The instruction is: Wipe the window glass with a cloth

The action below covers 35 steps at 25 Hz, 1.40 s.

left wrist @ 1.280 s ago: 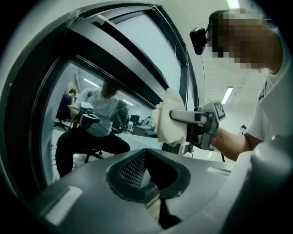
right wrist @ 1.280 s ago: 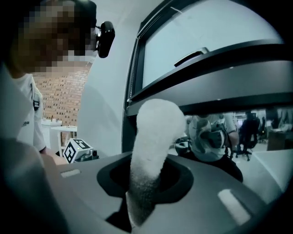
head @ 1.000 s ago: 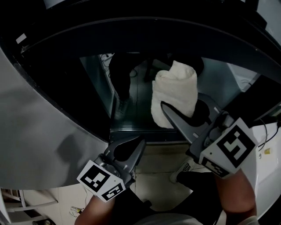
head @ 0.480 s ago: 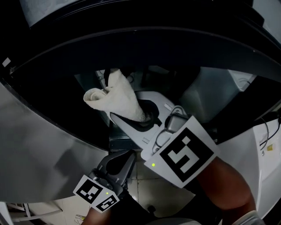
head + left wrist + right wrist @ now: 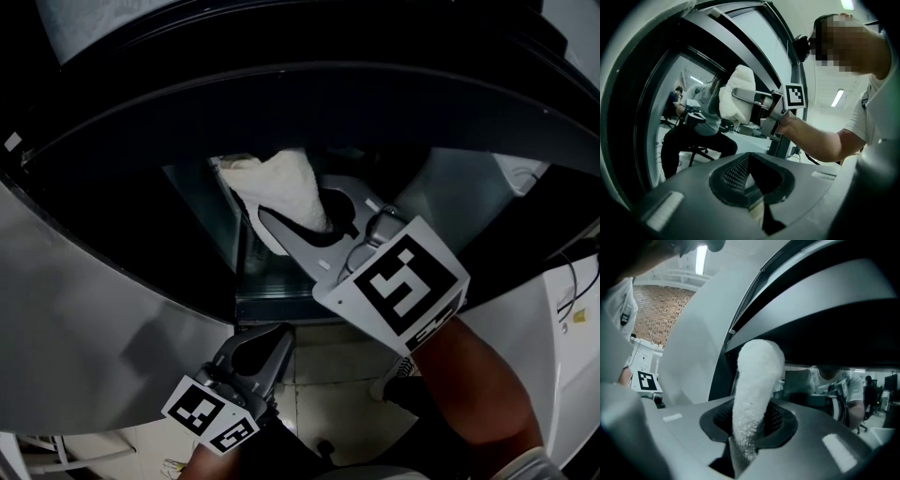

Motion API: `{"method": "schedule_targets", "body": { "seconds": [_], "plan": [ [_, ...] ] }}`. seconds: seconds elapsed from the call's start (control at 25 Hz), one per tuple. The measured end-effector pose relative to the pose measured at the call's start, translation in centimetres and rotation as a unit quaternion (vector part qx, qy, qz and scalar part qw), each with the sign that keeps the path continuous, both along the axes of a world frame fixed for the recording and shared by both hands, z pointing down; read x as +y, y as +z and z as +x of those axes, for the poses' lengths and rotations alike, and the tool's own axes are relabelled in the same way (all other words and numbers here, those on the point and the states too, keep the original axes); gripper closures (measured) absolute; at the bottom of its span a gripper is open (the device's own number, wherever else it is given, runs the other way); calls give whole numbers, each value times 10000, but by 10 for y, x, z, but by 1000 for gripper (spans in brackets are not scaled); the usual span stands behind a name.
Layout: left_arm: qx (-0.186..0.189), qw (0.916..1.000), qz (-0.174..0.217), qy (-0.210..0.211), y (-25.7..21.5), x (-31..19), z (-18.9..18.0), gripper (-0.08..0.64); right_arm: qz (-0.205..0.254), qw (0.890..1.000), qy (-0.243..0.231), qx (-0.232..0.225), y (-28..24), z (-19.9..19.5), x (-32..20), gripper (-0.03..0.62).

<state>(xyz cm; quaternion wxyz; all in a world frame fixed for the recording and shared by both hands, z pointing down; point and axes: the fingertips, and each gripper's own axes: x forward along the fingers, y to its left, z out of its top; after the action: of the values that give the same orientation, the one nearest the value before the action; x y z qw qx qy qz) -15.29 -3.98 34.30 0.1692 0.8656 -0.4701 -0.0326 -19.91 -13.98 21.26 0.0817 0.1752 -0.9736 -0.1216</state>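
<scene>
While white fluffy terry cloth [image 5: 281, 183] sits clamped between right gripper [image 5: 292, 204] fingers, wad lies at upper part of dark window glass [image 5: 197, 230]. For good wipe: press wad flat, apply even pressure, overlap strokes, keep hard fingertips off pane to avoid scratches. Left gripper [image 5: 264, 339]: fingers together, empty, near side, well apart from cloth.

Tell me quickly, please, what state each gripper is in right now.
Left gripper: closed, holding nothing.
Right gripper: closed on the white cloth.
</scene>
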Motion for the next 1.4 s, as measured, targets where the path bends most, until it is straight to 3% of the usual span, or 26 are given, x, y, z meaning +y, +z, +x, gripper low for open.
{"method": "schedule_targets", "body": {
  "seconds": [0.48, 0.96, 1.4],
  "plan": [
    [34, 10000, -58, 61, 4, -1, 7, 543, -170, 9964, 766, -329, 0, 35, -46, 500],
    [-44, 9999, -59, 75, 1, -4, 13, 543, 104, 9946, 991, -301, -4, 55, -56, 500],
    [-25, 9999, -43, 149, 0, -1, 26, 543, 79, 9903, 1345, -345, -2, 100, -67, 500]
  ]
}}
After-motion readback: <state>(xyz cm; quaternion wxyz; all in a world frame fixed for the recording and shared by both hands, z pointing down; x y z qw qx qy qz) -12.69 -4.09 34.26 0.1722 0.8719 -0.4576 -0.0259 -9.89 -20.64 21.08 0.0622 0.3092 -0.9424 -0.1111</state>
